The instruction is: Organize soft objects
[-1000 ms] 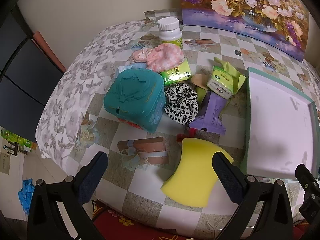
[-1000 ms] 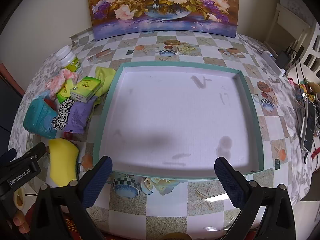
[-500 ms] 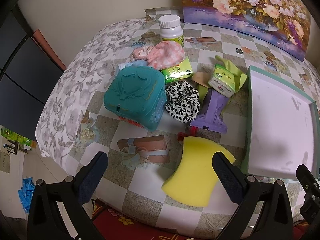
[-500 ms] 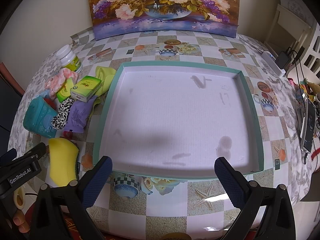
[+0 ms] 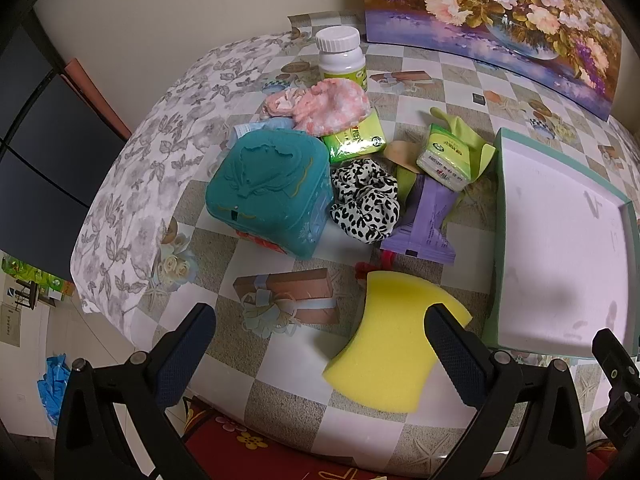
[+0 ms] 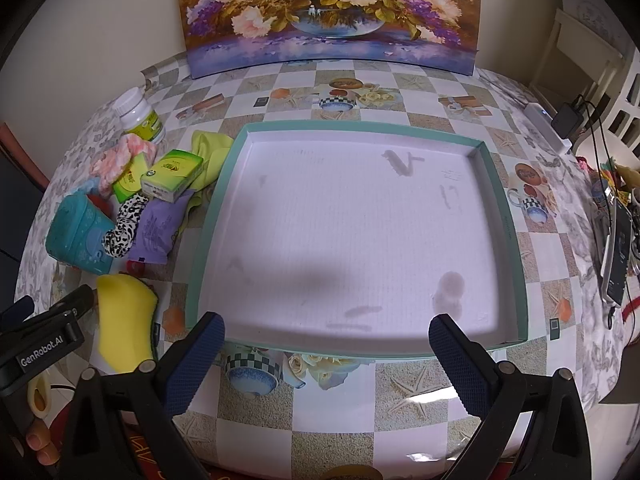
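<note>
Little has moved since a second ago: the left tool (image 5: pixel 320 330) has crept slightly closer to the worktop (image 5: pixel 280 364), so the pile looms a bit larger, while the right tool (image 6: pixel 326 338) hangs where it was. Both are released, their jaws spread wide with nothing between them.

Nearest the left tool lies a yellow sponge (image 5: pixel 394 344), waisted in outline, flat on the worktop just beside the teal-rimmed tray (image 5: pixel 494 280); the tool's right finger overlaps its edge in view. Behind it sit a purple packet (image 5: pixel 426 224), a black-and-white spotted scrunchie (image 5: pixel 366 202), a teal embossed box (image 5: pixel 270 188), two green tissue packs (image 5: pixel 356 140), a fluffy pink cloth (image 5: pixel 332 106) and a yellow-green glove (image 5: pixel 476 140), all crowded together, with a white bottle (image 5: pixel 342 54) at the back.

Only the right wrist view takes in the whole tray, white-floored and stained with a few grey marks, plus the flower painting (image 6: pixel 328 12) against the wall and cables and a charger (image 6: pixel 568 116) at the far right. Only the left wrist view shows the embossed lid of the box and the worktop's left edge.
</note>
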`<state>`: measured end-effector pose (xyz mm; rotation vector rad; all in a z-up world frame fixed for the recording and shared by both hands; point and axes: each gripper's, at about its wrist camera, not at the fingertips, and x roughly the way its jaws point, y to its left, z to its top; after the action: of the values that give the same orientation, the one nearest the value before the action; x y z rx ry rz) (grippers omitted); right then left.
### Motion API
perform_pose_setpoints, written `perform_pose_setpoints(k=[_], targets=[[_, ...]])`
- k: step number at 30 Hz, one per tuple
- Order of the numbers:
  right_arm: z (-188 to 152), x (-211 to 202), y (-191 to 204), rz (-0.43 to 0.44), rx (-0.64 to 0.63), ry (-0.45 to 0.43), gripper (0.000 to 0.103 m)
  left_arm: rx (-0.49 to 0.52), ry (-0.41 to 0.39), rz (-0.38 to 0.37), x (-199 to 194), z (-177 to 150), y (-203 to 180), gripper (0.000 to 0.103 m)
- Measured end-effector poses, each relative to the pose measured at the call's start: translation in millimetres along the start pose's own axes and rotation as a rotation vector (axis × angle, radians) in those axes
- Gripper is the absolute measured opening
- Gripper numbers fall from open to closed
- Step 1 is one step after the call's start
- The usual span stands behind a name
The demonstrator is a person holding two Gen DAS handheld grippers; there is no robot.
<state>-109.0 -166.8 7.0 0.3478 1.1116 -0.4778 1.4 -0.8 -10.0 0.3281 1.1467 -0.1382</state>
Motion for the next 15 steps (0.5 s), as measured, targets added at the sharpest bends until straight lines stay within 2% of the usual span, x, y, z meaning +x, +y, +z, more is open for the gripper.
perform_pose_setpoints(k=[15], targets=[[-2.1, 2.4, 1.1, 0.002, -0.003, 0.005, 0.103, 0.005, 0.020, -0.004, 3.0, 1.1, -0.4, 0.103]])
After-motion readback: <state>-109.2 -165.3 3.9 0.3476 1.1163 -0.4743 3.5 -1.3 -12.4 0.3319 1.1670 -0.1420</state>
